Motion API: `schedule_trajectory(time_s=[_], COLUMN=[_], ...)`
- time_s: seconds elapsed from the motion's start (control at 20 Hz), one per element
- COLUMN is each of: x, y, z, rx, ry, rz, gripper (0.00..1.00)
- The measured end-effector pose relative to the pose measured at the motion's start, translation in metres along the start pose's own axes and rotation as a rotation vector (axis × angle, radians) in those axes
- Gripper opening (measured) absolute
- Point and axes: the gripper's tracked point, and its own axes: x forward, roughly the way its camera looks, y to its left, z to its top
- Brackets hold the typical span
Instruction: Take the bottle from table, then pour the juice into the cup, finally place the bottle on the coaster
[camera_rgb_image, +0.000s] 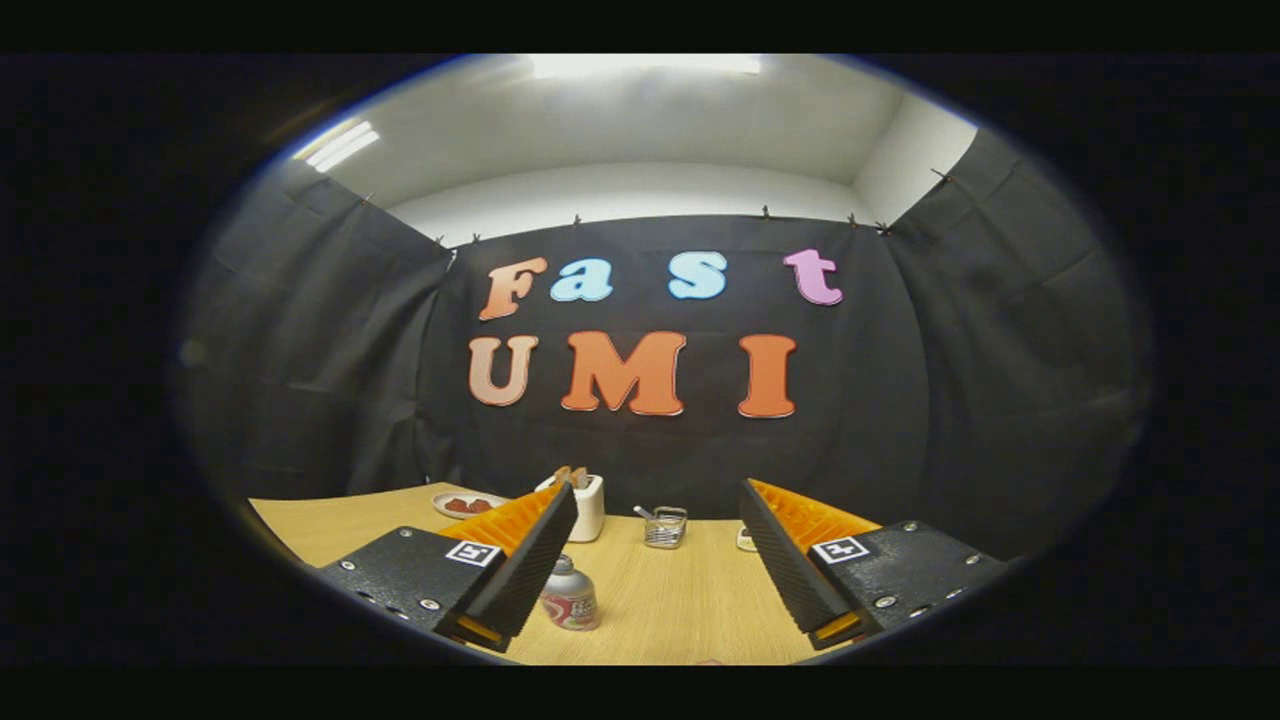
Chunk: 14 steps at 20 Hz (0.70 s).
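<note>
A gripper (655, 560) hangs over a wooden table (680, 610), its two fingers spread wide and holding nothing. The bottle (569, 596) stands upright on the table, low between the fingers and close against the inner side of the left one, partly hidden behind it. Its long axis is vertical, cap up. To straddle it, the gripper likely needs to shift left and come down. Farther off, beyond the fingertips, stand a white cup (588, 505), a small wire basket (665, 527) and a plate (466, 504) of something red. Bare tabletop lies right of the bottle, open room for moving.
</note>
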Motion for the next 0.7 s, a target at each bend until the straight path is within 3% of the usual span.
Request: schedule_trajectory(time_s=[0.4,0.7], x=[0.007,0.009], y=[0.019,0.033], z=[-0.007,-0.046], rx=[0.013,0.039], ry=[0.014,0.072], rz=[0.042,0.075], gripper=[0.97,0.97])
